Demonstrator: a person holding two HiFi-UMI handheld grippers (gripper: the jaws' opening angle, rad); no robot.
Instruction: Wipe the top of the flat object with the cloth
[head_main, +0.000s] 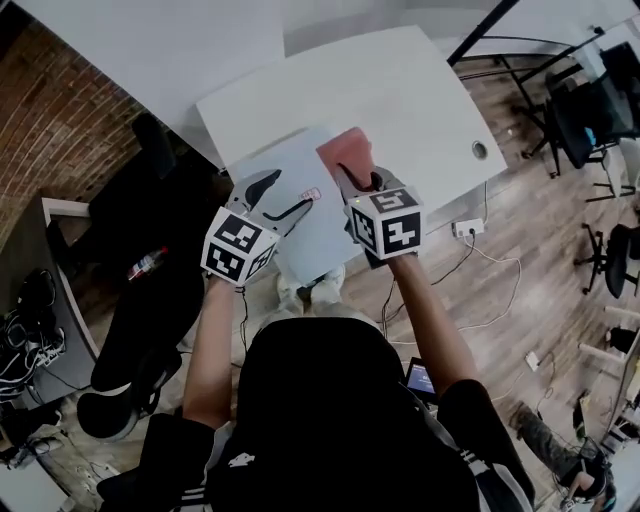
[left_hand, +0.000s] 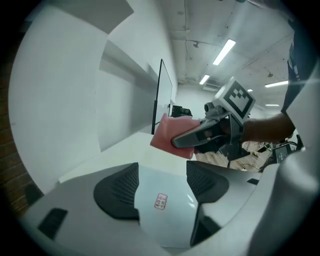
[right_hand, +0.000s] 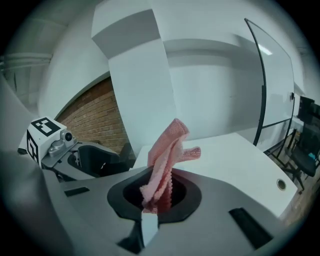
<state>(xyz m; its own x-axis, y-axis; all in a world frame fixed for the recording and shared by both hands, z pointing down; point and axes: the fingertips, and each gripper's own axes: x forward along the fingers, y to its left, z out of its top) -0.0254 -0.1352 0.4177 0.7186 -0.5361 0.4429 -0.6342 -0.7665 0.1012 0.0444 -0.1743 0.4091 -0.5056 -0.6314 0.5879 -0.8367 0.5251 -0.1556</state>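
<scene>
The flat object (head_main: 290, 160) is a pale sheet that lies on the white table (head_main: 410, 90) near its front edge, with a small red label (head_main: 310, 195) on it. My left gripper (head_main: 278, 200) hovers over the sheet's near part with its jaws wide apart; in the left gripper view the sheet (left_hand: 170, 220) and label (left_hand: 160, 201) show between the two pads (left_hand: 117, 197). My right gripper (head_main: 358, 178) is shut on a pink cloth (head_main: 345, 150), which sticks up crumpled from the jaws (right_hand: 167, 150) above the sheet's right side.
A round cable hole (head_main: 480, 150) sits near the table's right corner. Black chairs (head_main: 150, 200) stand at the left by a brick wall (head_main: 50, 110). A power strip (head_main: 465, 228) and cables lie on the wooden floor at the right, near more chairs (head_main: 590, 110).
</scene>
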